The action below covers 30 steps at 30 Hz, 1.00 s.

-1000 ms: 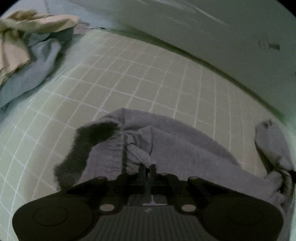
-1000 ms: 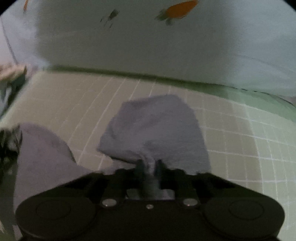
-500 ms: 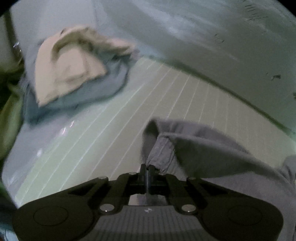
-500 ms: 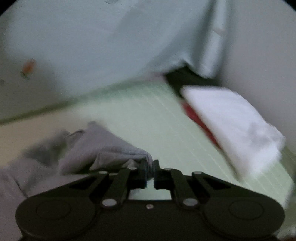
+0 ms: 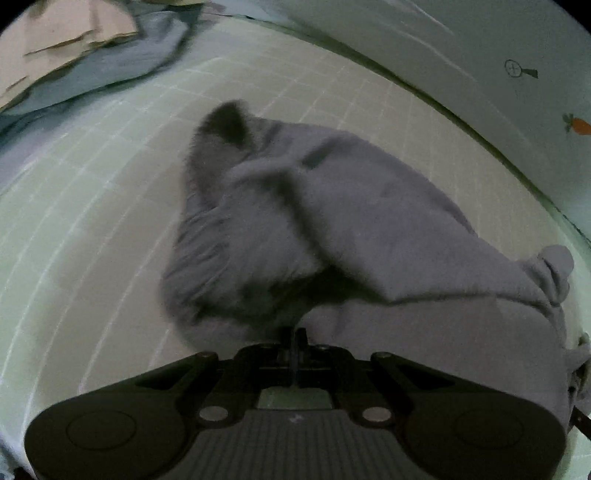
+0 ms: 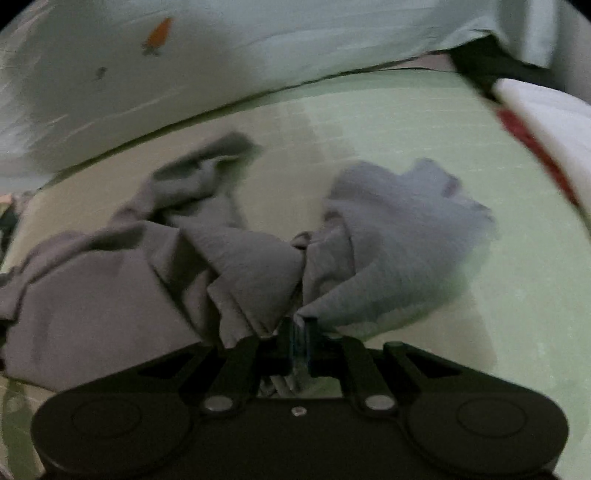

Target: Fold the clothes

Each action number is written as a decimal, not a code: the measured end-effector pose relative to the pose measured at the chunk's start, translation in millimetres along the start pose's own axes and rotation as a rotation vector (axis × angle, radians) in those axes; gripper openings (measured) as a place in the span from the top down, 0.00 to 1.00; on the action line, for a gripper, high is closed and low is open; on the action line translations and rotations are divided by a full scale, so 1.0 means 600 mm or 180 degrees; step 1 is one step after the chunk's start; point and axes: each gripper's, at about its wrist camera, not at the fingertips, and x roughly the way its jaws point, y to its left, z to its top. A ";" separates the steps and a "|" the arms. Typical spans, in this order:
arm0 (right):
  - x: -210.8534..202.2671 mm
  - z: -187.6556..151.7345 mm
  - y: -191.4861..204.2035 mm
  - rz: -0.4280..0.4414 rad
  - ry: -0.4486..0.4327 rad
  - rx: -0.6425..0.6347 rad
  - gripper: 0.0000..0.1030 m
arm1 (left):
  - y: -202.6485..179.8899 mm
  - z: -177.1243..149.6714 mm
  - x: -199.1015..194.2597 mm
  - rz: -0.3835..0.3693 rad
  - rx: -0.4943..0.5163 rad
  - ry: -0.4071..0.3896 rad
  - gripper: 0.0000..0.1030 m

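Grey, soft knit cloth is bunched right at the tips of both pairs of fingers. The left gripper point(image 5: 294, 338) has its fingers pressed together with a fold of the grey garment point(image 5: 332, 221) pinched between them; the cloth rises from the tips, humps up ahead of them and trails off to their right. The right gripper point(image 6: 300, 332) is likewise closed tight on a gathered edge of the same garment point(image 6: 236, 266), which fans out in creases to either side of the fingers, one lobe ahead and to the right, a longer stretch running left.

Beyond the fingers the garment lies partly lifted over a pale green sheet with a white grid point(image 5: 110, 206), which looks like a bed. Further out from the left fingers, up and to the left, sits a heap of beige and blue clothes point(image 5: 92, 48). Out past the right fingers, to the far right, is a white folded stack point(image 6: 546, 122). A pale fabric with small carrot prints point(image 6: 159, 31) closes off the far side.

The garment looks light and limp. It sags wherever it is not held, keeps no edge by itself and wrinkles readily, so I judge it needs holding at two spread points, on a hem or seam rather than a bunched middle, and laying flat before any crease is set. It is neither slippery nor fragile. The pictures are blurred, so which part each gripper holds I cannot tell.
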 end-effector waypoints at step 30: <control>0.147 0.217 0.023 -0.0715 -0.0354 0.0175 0.33 | -0.062 0.219 0.014 0.0507 0.0118 -0.0607 0.52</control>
